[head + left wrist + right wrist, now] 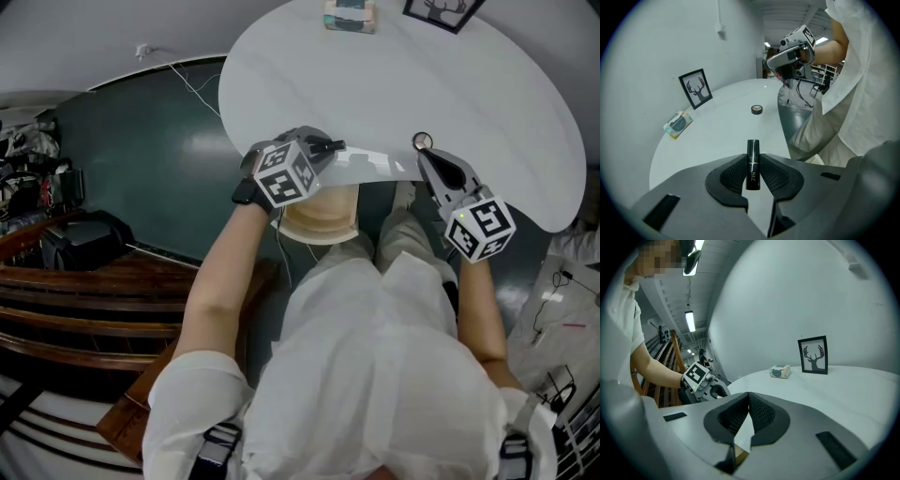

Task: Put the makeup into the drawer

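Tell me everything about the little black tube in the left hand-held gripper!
The lipstick is a small, shiny black tube with a thin gold ring around its middle and pale lettering below it. It looks like plastic and is closed. The left hand-held gripper pinches it between its ribbed black jaws, its top poking past them, above the white table.

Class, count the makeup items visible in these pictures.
2: a black lipstick tube clamped in the left gripper, and a small round compact lying on the white table. Others may be hidden.
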`<act>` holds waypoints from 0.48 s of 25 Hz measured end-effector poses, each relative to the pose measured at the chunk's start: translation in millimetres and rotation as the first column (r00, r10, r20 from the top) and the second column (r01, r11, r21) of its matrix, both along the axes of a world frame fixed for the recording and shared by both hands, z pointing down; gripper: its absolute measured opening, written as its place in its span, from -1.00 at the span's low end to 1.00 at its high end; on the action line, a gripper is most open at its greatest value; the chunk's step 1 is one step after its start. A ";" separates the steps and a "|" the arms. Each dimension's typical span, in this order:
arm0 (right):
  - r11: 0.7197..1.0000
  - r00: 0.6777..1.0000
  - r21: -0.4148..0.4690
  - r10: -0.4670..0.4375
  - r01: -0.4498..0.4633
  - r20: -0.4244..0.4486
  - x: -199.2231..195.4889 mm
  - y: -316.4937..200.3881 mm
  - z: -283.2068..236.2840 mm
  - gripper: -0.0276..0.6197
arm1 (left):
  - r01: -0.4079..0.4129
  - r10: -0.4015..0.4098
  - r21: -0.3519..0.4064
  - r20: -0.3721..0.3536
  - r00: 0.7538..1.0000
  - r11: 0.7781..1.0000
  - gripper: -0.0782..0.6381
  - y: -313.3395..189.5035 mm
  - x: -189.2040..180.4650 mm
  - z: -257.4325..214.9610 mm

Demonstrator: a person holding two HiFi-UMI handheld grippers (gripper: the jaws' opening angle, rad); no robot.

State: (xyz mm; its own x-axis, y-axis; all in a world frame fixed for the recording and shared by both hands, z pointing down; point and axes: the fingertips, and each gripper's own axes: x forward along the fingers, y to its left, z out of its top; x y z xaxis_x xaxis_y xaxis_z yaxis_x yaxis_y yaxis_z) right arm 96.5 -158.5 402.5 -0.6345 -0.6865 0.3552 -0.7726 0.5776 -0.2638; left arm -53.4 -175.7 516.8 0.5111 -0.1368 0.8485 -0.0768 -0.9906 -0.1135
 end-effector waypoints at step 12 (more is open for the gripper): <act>0.999 0.999 0.014 -0.040 0.040 0.011 -53.1 35.8 -2.6 -0.89 | 0.024 -0.024 0.000 -0.011 1.000 1.000 -0.52 58.7 -42.5 -20.6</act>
